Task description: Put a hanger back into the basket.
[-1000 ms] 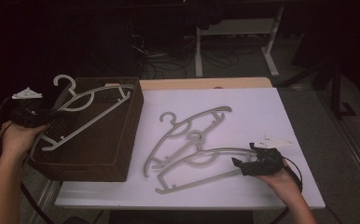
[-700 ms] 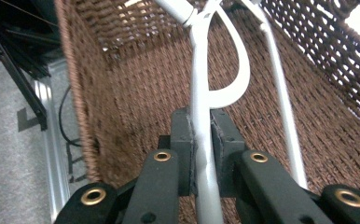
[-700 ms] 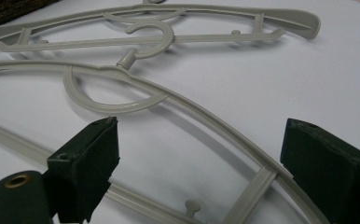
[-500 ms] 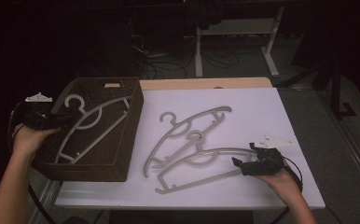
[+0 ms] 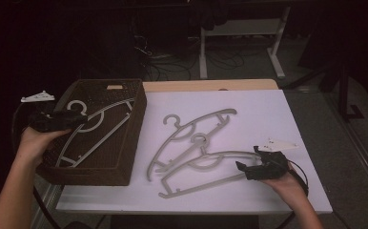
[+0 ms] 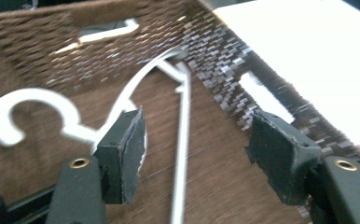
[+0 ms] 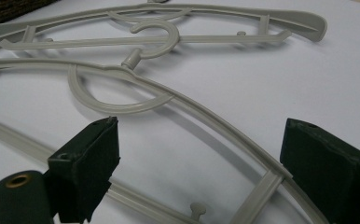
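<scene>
- Since the earlier frame, the basket (image 5: 125, 143) has shifted right on the table (image 5: 287, 114); high view: left claw (image 5: 75, 119) hovers over its hanger (image 5: 94, 126).
- Left gripper view: jaws apart above that hanger.
- Right gripper view: right claw (image 7: 197, 163) gapes over the near hanger (image 7: 206, 116).

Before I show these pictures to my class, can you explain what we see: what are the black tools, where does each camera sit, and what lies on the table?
A person holds a hand-held left gripper and right gripper. One camera looks down from above; one rides on each gripper, looking along its black jaws. A brown basket holds one hanger. Two grey hangers lie overlapping on the white table. Both grippers are open, holding nothing; the right one's jaws straddle the nearer hanger's arm.
</scene>
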{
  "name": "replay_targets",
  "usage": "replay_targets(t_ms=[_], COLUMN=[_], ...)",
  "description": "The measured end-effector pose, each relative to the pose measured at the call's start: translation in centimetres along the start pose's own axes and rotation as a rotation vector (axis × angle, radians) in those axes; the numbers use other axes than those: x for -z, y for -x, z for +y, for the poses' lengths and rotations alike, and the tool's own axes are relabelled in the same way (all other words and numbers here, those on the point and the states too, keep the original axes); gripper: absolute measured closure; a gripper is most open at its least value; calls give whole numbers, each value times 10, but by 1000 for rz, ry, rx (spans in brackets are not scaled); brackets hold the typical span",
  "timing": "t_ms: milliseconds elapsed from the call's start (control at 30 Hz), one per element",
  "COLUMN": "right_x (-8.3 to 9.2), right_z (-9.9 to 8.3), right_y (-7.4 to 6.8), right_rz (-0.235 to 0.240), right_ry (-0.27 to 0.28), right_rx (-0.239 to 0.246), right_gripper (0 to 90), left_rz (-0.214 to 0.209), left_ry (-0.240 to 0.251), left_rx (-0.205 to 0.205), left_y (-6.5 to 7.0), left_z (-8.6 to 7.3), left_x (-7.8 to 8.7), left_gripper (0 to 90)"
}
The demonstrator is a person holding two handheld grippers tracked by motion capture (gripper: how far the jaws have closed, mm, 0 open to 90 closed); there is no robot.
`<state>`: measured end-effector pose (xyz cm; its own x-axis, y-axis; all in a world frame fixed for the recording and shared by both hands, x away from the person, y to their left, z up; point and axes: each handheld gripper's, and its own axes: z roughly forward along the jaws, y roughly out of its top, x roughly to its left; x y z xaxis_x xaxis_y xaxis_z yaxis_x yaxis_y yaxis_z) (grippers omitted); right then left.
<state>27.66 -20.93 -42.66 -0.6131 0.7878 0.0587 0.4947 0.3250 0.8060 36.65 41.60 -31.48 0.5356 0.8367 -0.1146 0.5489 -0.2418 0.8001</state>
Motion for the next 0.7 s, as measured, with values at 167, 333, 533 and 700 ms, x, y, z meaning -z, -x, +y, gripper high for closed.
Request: replay_targets(t_ms=[167, 333, 533, 700], right_x=[1, 1, 1, 1], right_z=[-1, -2, -3, -2], right_y=[1, 1, 2, 2], right_rz=[4, 7, 5, 6], right_ry=[3, 0, 1, 2], right_rx=[-1, 1, 1, 3], right_gripper=[115, 115, 115, 116], left_rz=[-78, -138, -201, -252], left_ry=[36, 47, 62, 71], left_rx=[-5, -37, -70, -94], left_y=[21, 45, 72, 97], left_z=[7, 16, 26, 33], left_x=[-7, -17, -28, -41], left_gripper=[328, 319, 302, 279])
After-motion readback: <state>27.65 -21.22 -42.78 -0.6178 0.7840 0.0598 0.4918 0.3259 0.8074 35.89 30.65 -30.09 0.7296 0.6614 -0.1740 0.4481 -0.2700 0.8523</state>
